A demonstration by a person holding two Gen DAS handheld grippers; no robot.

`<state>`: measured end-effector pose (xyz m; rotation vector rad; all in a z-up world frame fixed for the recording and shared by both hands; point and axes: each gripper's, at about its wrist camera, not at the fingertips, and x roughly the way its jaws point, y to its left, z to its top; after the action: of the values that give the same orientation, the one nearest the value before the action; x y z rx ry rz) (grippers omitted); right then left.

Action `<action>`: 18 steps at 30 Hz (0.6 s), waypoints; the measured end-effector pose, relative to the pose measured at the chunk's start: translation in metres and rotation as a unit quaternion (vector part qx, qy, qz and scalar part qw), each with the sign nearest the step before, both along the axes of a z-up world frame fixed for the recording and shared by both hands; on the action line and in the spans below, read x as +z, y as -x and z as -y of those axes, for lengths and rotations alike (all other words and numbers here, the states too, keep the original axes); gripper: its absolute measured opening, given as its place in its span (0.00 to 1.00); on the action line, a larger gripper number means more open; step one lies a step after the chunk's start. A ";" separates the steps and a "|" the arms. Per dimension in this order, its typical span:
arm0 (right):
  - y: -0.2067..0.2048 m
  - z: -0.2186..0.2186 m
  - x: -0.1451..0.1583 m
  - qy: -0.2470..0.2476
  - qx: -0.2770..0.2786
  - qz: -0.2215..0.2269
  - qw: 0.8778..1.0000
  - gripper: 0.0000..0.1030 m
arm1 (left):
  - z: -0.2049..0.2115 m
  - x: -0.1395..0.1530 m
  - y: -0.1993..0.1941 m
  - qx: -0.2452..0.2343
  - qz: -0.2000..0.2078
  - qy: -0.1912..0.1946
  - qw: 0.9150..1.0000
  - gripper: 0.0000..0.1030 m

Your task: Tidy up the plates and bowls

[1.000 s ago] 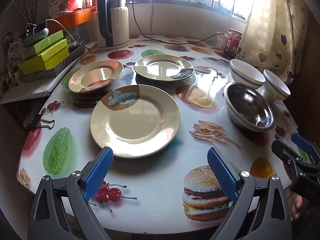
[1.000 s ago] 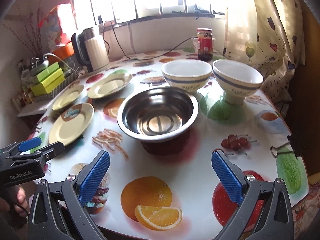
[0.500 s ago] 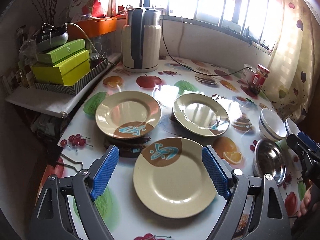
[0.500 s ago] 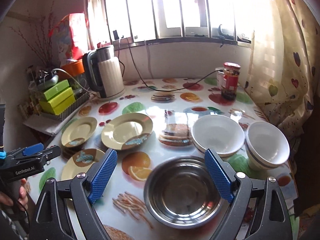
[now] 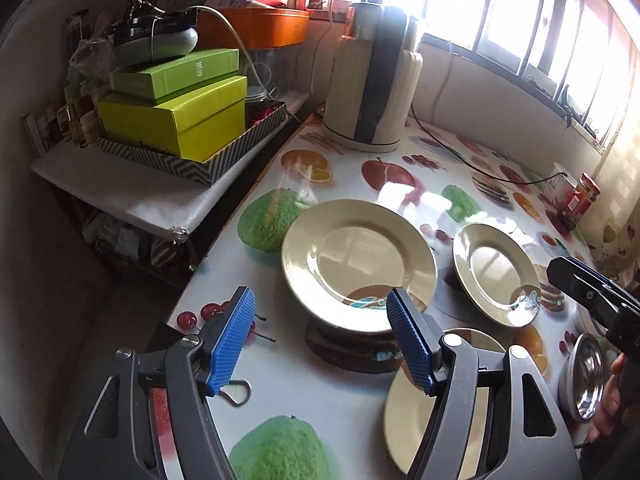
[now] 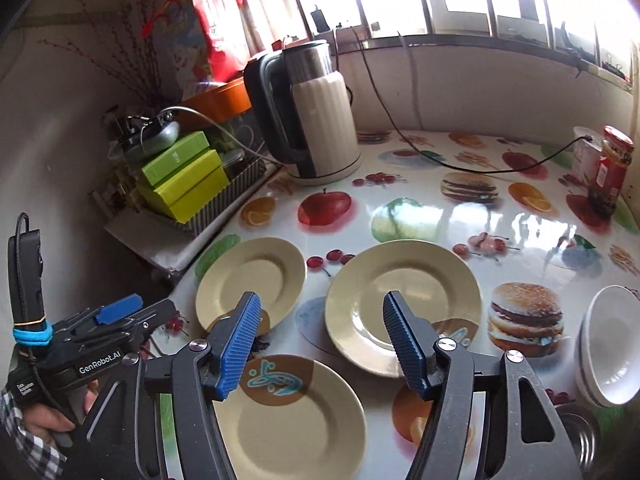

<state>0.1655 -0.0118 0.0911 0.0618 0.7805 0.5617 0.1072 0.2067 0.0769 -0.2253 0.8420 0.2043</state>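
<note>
Three cream plates lie on the bench with its fruit-and-burger print cloth (image 6: 440, 216). Take the kettle (image 6: 316, 120) at the back of the bench as the mark. The left plate (image 6: 252, 276) sits in front of the kettle, toward the bench's left edge. The middle plate (image 6: 404, 296) lies just beside it, in front of the kettle and to its right; the two rims are near but apart. The near plate (image 6: 288, 416), with a brown patch and blue motif on its rim, is farthest from the kettle, in front of the other two.

Well to the kettle's right and nearer the camera, white bowls (image 6: 608, 344) stand nested at the bench's right edge, and a steel bowl (image 5: 586, 376) sits just in front of them.

The left tongs (image 5: 320, 340) hover above the near rim of the left plate, which in the left wrist view is raised on a dark stand (image 5: 352, 348). Their jaws are partly open and closing, with nothing pressed between the blue pads. The right tongs (image 6: 320, 344) hang over the gap between the middle plate and the near plate, jaws likewise partly open and closing, gripping nothing.

Left of the kettle, green boxes (image 6: 180, 184) are stacked in a striped tray (image 5: 200, 160) on a side shelf. At the far right, away from the kettle, stands a red-lidded jar (image 6: 614, 168).
</note>
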 end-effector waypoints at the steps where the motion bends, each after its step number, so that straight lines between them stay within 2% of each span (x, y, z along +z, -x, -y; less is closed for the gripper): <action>1: -0.006 -0.008 -0.003 0.005 0.003 -0.007 1.000 0.56 | -0.006 -0.003 -0.002 0.006 -0.003 0.000 1.000 0.66; 3: -0.016 -0.022 -0.012 0.001 0.019 -0.022 1.000 0.51 | -0.018 -0.009 -0.007 0.010 -0.005 0.006 1.000 0.65; 4: -0.022 -0.028 -0.017 -0.004 0.022 -0.038 0.999 0.46 | -0.023 -0.012 -0.010 0.012 -0.008 0.013 1.000 0.61; 7: -0.038 -0.040 -0.033 -0.014 0.028 -0.076 0.997 0.36 | -0.035 -0.021 -0.018 0.009 -0.010 0.036 0.999 0.57; 9: -0.045 -0.047 -0.041 -0.007 0.033 -0.084 0.996 0.35 | -0.040 -0.027 -0.025 0.010 -0.016 0.041 0.999 0.55; 12: -0.055 -0.052 -0.048 -0.014 0.036 -0.098 0.994 0.30 | -0.050 -0.034 -0.031 0.006 -0.013 0.073 0.997 0.51; 18: -0.072 -0.057 -0.058 -0.020 0.026 -0.123 0.992 0.27 | -0.058 -0.047 -0.046 0.006 -0.023 0.082 0.996 0.47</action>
<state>0.2377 0.0457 0.0331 0.1509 1.0120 0.6261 0.1534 0.2644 0.0298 -0.3807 0.9049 0.1526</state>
